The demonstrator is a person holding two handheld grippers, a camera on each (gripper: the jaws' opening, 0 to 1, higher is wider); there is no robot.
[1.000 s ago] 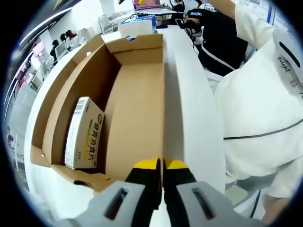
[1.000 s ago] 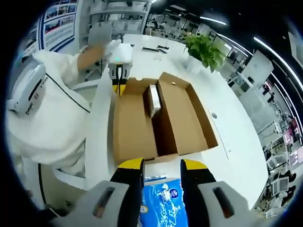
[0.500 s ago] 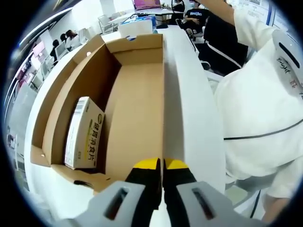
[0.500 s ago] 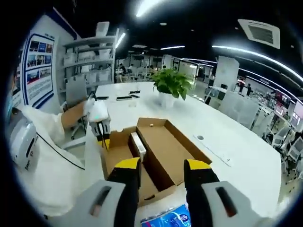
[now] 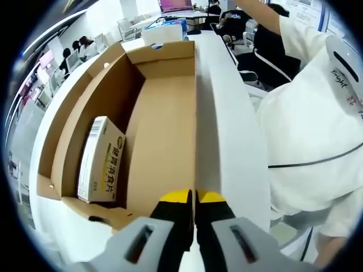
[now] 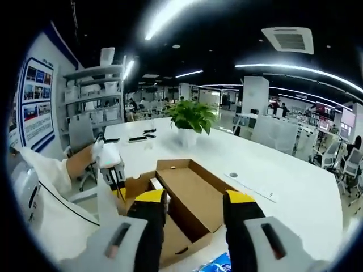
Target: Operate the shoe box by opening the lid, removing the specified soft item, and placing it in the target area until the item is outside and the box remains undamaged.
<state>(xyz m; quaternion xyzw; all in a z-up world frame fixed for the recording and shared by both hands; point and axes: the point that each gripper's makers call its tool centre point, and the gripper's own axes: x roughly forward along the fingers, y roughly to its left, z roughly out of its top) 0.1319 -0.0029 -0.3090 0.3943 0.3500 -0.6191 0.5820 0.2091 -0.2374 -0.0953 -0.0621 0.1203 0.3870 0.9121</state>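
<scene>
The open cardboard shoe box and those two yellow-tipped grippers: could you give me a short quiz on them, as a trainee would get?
1. True or false: the brown cardboard shoe box is open.
2. What lies inside it? A) a small white printed carton B) a red ball C) a pair of shoes
3. Fill in: the left gripper is ____ on the box's wall, while the right gripper is open.

Key: 1 true; 2 A; 3 shut. In the right gripper view, a blue soft pack lies on the white table, outside the box.
</scene>
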